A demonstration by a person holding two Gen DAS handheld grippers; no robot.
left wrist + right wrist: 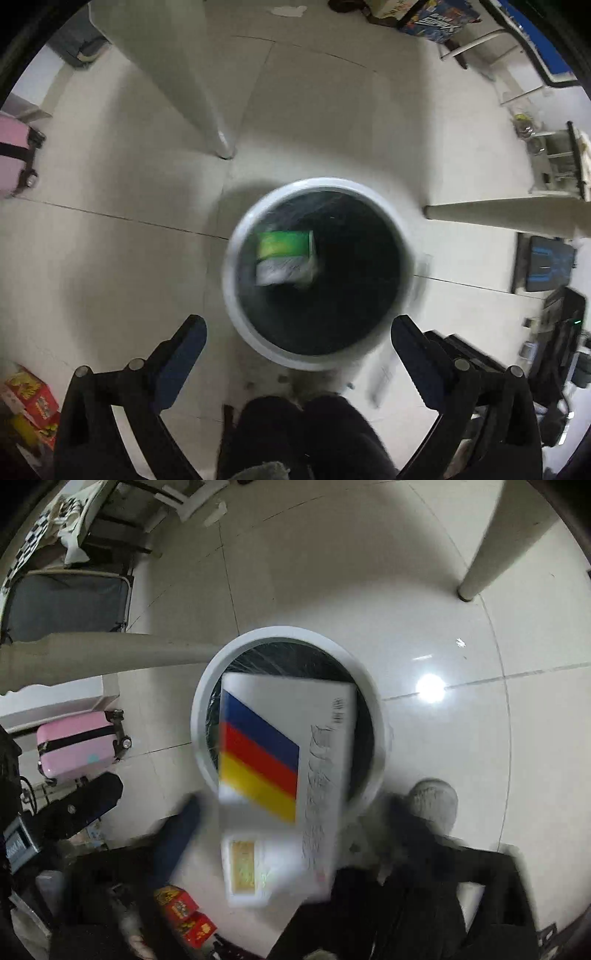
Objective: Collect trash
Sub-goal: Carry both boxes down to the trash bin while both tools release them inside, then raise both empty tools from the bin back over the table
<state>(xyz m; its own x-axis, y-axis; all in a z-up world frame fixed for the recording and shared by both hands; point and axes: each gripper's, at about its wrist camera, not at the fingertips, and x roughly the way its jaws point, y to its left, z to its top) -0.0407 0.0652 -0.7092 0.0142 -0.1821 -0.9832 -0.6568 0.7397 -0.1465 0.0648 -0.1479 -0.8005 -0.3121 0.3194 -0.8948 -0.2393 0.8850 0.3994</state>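
In the left wrist view, a round white trash bin [321, 182] with a black liner stands on the tiled floor right below me. A blurred green and white box [286, 254] lies loose inside it. My left gripper [297, 339] hangs over the bin's near rim, open, with nothing between its fingers. In the right wrist view the same bin [284, 633] sits under a white box with blue, red and yellow stripes [280, 738]. That box is blurred and lies between the fingers of my right gripper [291, 823], with a gap on each side. The right gripper is open.
Pale table legs [207, 92] [498, 546] stand close around the bin. A pink suitcase [77, 742] and red boxes [184, 915] sit on the floor to the left. The person's dark trouser legs [306, 435] and a grey slipper [434, 801] are near the bin.
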